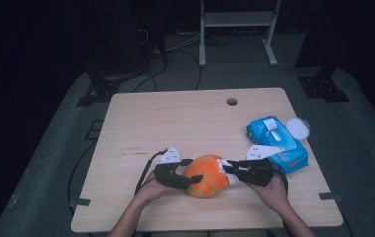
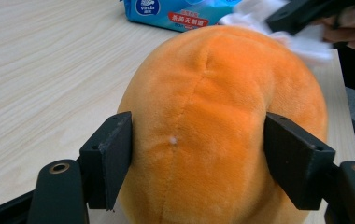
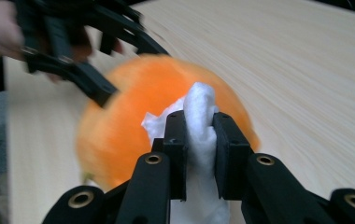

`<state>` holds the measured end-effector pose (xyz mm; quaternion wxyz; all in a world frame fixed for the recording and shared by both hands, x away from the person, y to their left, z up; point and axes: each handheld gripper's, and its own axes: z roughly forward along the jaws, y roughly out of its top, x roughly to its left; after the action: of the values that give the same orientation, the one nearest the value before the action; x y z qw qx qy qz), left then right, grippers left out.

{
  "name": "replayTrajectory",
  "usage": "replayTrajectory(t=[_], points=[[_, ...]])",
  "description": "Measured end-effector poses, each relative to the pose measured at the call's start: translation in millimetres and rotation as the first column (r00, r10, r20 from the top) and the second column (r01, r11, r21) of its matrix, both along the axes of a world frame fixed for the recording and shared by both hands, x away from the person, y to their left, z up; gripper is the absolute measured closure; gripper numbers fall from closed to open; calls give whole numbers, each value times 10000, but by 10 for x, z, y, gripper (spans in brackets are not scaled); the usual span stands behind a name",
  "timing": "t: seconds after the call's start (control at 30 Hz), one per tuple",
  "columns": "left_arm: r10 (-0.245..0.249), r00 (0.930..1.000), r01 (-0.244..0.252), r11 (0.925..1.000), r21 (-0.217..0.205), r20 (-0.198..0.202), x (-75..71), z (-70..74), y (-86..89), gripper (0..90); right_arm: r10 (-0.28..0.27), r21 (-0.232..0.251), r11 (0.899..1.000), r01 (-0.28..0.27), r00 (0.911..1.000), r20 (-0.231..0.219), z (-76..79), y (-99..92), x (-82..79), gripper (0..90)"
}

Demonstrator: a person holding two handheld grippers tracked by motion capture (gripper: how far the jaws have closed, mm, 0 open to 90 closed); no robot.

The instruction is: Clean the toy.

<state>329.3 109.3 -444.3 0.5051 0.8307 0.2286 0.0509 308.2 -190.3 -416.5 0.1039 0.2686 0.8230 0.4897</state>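
An orange plush toy [image 1: 206, 177] lies on the wooden table [image 1: 185, 123] near its front edge. My left gripper [image 1: 189, 172] comes at it from the left; in the left gripper view its two jaws press into the plush toy [image 2: 213, 116] from both sides, left gripper [image 2: 198, 158]. My right gripper [image 1: 228, 172] comes from the right, shut on a crumpled white tissue [image 3: 199, 126] that rests against the top of the plush toy [image 3: 133, 112]. The right gripper [image 3: 199, 154] holds the tissue upright between its jaws.
A blue pack of wet wipes [image 1: 277, 143] lies just behind the right hand, with a round white lid [image 1: 298, 128] beside it at the table's right edge. A cable hole [image 1: 232, 101] sits at the table's far side. A white metal frame [image 1: 237, 29] stands on the floor beyond.
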Motion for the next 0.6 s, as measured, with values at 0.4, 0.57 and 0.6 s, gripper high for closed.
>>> replayTrajectory(t=[0.4,0.57,0.6], points=[[-44,10000,43,10000,28,72,-33,-5,-65,279,-371,-138,9992,364,9979,-527,-99,-102,115,763],[-19,9999,19,10000,-14,120,-44,-21,-85,278,-257,143,9996,261,9993,-271,-27,-10,76,763],[-7,9999,8,10000,-21,136,-46,-23,-92,278,-162,304,9994,170,9995,-272,-10,-2,66,762]])
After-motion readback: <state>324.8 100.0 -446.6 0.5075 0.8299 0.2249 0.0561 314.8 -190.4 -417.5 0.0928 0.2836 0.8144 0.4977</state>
